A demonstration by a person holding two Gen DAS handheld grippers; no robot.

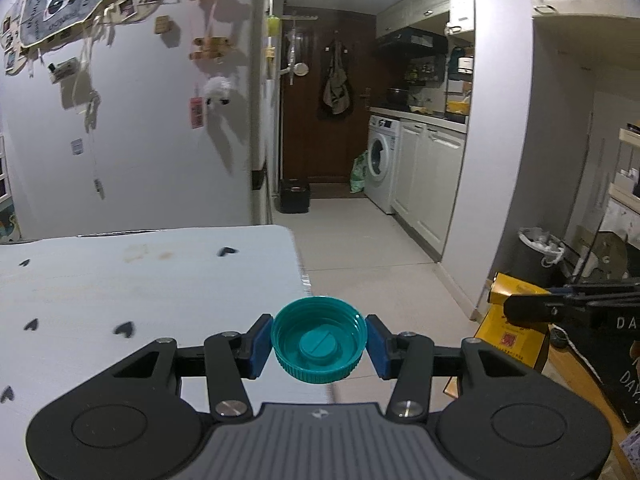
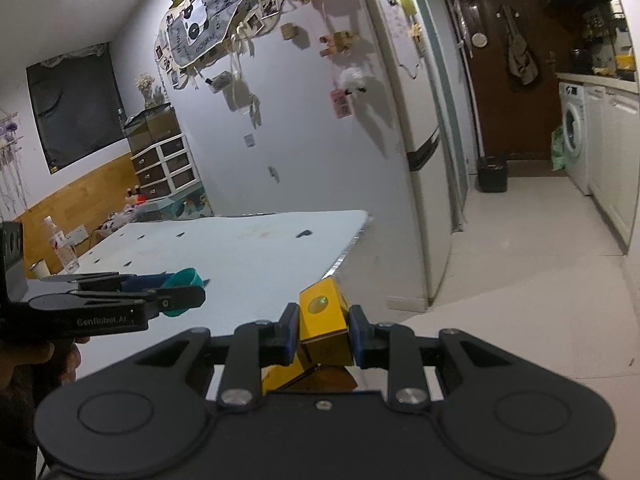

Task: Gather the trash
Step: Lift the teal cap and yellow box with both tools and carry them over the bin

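A: Left wrist view, nearest first: the left gripper (image 1: 319, 345) pinches a teal bottle cap (image 1: 319, 340) by its ribbed sides, hollow side up, the blue pads pressed on it at 9 and 3 o'clock. Beyond it, at 10 o'clock, is the white table (image 1: 140, 280) with dark heart marks.

B: And the right gripper (image 2: 325, 336)?

A: It is clamped on a small yellow carton (image 2: 324, 330), one end sticking forward at 12 o'clock. So both pieces of trash are off the table and in the claws.

B: Then pick-up looks finished and this is the carrying step?

A: That is my reading. In the left view a lined bin (image 1: 538, 250) stands on the floor at about 2 o'clock, well beyond the carton (a second dark bin (image 1: 295, 196) sits far off by the door).

B: Next move?

A: Probably bring each claw over the bin's mouth, then spread the jaws one at a time.
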